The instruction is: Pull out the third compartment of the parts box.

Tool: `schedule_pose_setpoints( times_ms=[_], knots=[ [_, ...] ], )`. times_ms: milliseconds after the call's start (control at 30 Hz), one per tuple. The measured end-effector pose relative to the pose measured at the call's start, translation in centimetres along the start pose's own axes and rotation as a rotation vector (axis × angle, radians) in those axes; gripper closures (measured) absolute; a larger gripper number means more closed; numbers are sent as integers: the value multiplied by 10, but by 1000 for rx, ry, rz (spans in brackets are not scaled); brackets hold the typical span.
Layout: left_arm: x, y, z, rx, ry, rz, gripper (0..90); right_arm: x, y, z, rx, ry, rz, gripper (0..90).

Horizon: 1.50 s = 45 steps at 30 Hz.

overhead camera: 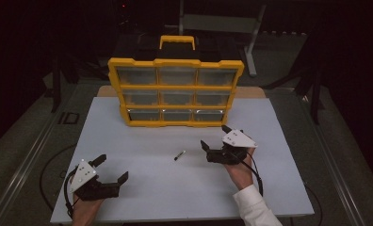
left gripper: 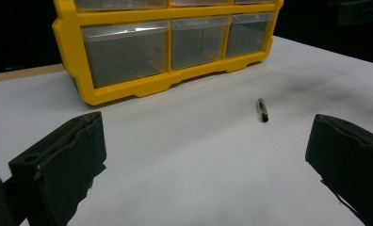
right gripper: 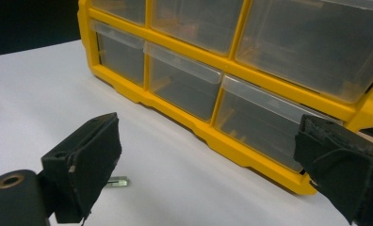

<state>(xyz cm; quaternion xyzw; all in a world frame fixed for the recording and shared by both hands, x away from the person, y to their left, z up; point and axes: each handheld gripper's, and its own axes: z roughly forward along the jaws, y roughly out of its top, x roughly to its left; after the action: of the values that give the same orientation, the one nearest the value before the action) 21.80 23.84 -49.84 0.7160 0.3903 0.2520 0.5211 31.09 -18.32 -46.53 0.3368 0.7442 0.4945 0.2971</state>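
Dark-green small cylinder (overhead camera: 180, 155): we see it lying flat on the white tabletop (overhead camera: 142, 141), mid-table, before the yellow organizer with clear drawers (overhead camera: 176, 90).
Long axis: slanted, near-left to far-right.
Nearer hand: we judge the right gripper (overhead camera: 216, 139), just beside it.
Right jaws: spread, empty.
Left gripper (overhead camera: 114, 168): spread, empty, farther off.

Two black jaws of the left claw (left gripper: 206, 155) stand wide apart over a white worktop (left gripper: 184, 155). Between and beyond them lies a small dark cylinder (left gripper: 262, 109). Behind stands a yellow organizer (left gripper: 128, 92) with clear drawers.
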Motion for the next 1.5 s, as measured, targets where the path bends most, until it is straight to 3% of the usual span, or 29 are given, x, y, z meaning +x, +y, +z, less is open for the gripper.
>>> schedule_pose_setpoints(
  times_ms=[267,533,600,967,1333,1367,1500],
  knots=[
    [0,0,0,3,5,4,0,0,3,10,17,-20,-29,78],
    [0,0,0,5,11,1,0,1,7,17,41,-45,-94,78],
    [1,0,-1,4,14,-3,0,-1,5,21,68,-45,-105,78],
    [1,0,-1,2,10,-19,0,-4,3,27,93,-61,-109,78],
    [1,0,0,2,12,-15,0,-7,3,32,146,-107,-136,78],
    [1,0,0,2,11,-15,0,-5,8,32,157,-123,-177,78],
    [1,0,-1,1,10,-16,0,-5,16,34,168,-130,-210,78]
  ],
)
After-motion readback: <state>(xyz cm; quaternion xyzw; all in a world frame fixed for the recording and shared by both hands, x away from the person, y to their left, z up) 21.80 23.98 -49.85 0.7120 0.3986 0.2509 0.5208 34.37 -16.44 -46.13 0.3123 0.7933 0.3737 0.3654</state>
